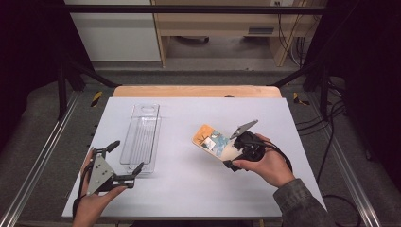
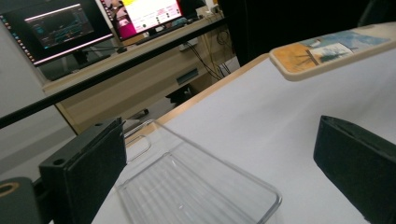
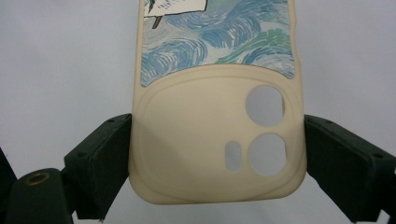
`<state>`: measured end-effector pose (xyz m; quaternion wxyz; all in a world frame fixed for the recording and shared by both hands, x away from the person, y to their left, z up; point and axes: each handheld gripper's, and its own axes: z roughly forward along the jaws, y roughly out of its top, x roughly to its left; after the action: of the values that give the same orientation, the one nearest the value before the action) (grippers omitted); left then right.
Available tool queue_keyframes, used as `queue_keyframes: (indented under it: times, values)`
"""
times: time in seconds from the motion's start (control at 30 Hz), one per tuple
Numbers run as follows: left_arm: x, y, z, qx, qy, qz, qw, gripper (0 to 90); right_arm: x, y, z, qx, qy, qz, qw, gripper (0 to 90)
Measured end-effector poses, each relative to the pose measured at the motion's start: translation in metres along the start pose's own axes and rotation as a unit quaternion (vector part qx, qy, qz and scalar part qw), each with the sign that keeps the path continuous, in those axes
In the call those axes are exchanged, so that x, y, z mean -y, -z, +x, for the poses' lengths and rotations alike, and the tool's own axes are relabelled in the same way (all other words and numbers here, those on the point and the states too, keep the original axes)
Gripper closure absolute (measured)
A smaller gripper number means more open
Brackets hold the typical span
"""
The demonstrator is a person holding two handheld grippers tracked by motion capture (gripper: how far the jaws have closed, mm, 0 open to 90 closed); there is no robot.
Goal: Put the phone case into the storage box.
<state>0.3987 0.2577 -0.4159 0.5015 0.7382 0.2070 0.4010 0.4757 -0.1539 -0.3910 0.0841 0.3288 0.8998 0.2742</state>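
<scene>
Leftmost, the left gripper (image 1: 126, 158) is held at the table's (image 1: 189, 189) near edge, its jaws spread wide with nothing between them, just beside the clear tray's (image 1: 140, 137) near end. Further right, the painted phone case (image 1: 213, 141) is clamped by its camera end in the right gripper (image 1: 235, 152), raised off the surface.

We see a white bench (image 1: 189, 189) with a wooden edge at its far side, 2 lit monitors (image 2: 60, 25) on a wooden desk (image 2: 154, 56) beyond, and black cables (image 1: 288, 42) hanging behind
</scene>
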Motion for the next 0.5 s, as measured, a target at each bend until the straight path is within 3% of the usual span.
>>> queue_keyframes:
  times: [0.27, 0.5]
  values:
    - [-0.024, -0.028, -0.015, 0.02, -0.049, 0.006, 0.9986, 3.1, -0.006, 0.008, -0.006, 0.001, -0.01, -0.005, 0.9999, 12.4]
    - [-0.038, -0.052, -0.024, 0.027, -0.073, 0.01, 0.9969, 3.5, -0.009, 0.007, -0.007, 0.004, -0.008, 0.001, 1.0, 12.3]
